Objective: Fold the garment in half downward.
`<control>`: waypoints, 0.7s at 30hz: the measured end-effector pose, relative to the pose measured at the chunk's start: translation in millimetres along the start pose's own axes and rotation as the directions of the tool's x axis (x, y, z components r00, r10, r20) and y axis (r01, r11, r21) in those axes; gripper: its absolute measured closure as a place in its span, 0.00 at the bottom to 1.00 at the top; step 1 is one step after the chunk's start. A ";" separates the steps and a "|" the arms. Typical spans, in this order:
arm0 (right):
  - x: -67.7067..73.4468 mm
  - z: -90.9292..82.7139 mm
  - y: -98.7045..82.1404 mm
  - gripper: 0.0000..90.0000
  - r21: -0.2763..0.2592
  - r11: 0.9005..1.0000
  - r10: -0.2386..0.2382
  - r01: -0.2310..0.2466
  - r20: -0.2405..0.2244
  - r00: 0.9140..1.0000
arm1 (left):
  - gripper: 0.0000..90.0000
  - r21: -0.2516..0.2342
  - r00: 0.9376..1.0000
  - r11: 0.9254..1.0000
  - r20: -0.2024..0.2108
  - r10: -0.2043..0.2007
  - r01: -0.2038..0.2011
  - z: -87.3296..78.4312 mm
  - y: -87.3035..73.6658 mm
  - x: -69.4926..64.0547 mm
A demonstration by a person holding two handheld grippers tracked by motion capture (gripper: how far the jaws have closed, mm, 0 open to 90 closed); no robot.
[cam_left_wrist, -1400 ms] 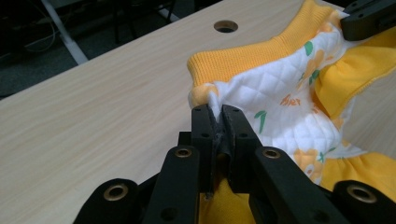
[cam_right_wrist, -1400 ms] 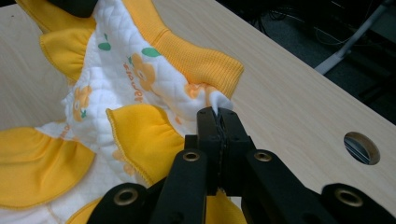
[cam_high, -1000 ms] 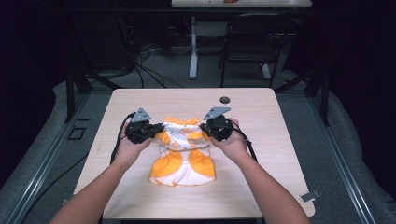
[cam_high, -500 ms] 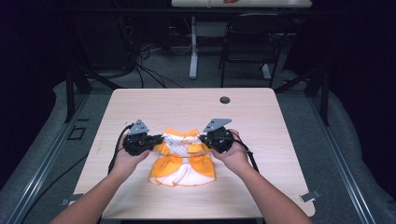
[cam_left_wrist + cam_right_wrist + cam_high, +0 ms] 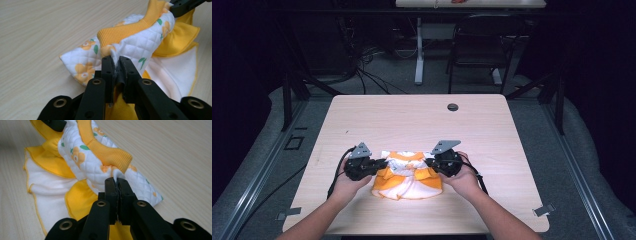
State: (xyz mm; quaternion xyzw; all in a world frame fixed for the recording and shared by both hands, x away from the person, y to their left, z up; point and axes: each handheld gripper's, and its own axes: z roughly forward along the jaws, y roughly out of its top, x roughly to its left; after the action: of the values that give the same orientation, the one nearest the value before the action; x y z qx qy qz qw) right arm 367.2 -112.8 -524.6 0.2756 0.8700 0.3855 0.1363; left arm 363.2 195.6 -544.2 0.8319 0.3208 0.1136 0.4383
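We see a little orange and white dress [image 5: 408,175] lying on the near part of the table [image 5: 422,120] — between two hands. The left gripper [image 5: 115,65] pinches one side of its flowery top, and the right gripper [image 5: 117,185] pinches the other — both squeezed tight on the cloth.

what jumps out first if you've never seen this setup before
The bright spot is a small orange-and-white quilted garment with a flower print, lying near the front edge of the pale wooden table. Both black two-jaw grippers are shut on it, the left gripper at one end and the right gripper at the other. A small dark round disc sits near the table's far edge.
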 end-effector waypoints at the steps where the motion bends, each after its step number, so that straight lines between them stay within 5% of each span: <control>1: 0.6 1.2 -3.2 0.95 0.008 1.000 0.007 -0.007 -0.007 1.000 | 0.90 0.010 1.000 1.000 0.009 -0.001 0.001 0.1 -2.7 -2.2; 6: 1.3 0.3 -5.9 0.88 0.025 0.999 0.020 -0.020 -0.025 0.999 | 0.81 0.006 0.999 1.000 0.026 -0.022 0.022 -5.0 -2.0 -3.4; 11: 0.4 -12.8 -0.4 0.84 -0.040 0.997 0.057 -0.058 -0.040 0.998 | 0.80 -0.034 0.999 0.999 0.034 -0.029 0.030 -18.1 9.7 0.9; 17: -7.3 -12.9 5.9 0.93 -0.054 0.995 0.079 -0.080 -0.011 0.997 | 0.91 -0.023 0.999 0.999 0.008 -0.049 0.049 -14.8 19.0 9.7; 21: -8.4 -1.4 5.6 0.99 -0.033 0.994 0.101 -0.102 -0.041 0.994 | 0.99 0.010 0.999 0.999 0.024 -0.049 0.049 -2.7 15.2 7.2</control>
State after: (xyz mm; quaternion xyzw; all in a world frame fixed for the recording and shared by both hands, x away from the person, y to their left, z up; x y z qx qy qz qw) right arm 375.5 -115.4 -519.3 0.3095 0.8504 0.4126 0.1042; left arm 374.0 195.7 -531.1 0.8271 0.3362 0.0913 0.4410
